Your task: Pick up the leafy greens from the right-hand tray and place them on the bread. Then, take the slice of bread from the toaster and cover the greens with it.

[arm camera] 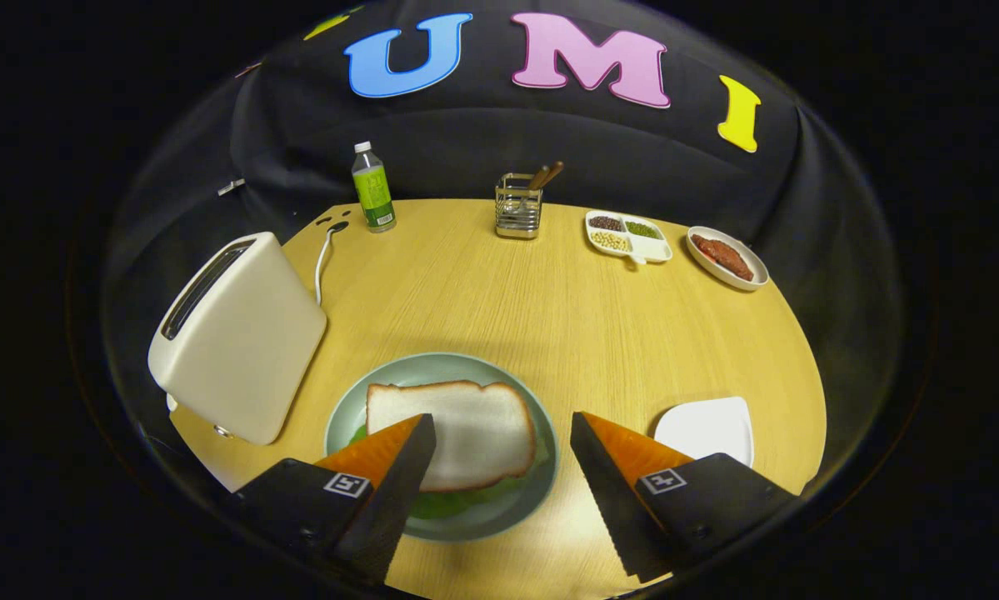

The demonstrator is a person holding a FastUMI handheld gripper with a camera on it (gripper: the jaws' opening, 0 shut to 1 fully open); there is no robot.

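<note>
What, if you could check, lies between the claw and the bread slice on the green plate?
Nothing visible does. The claw is open, and the bread slice lies on the green plate between and just ahead of its fingers, with leafy greens showing under its near edge. The toaster stands off to one side.

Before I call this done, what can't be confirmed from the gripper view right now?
- Bottom bread: hidden under the top bread slice and leafy greens on the green plate.
- Greens' extent: mostly covered by the slice; the open claw has one finger over the slice's near corner.
- Toaster slot: too dark to see inside.
- Divided dish contents: too small to identify.
</note>
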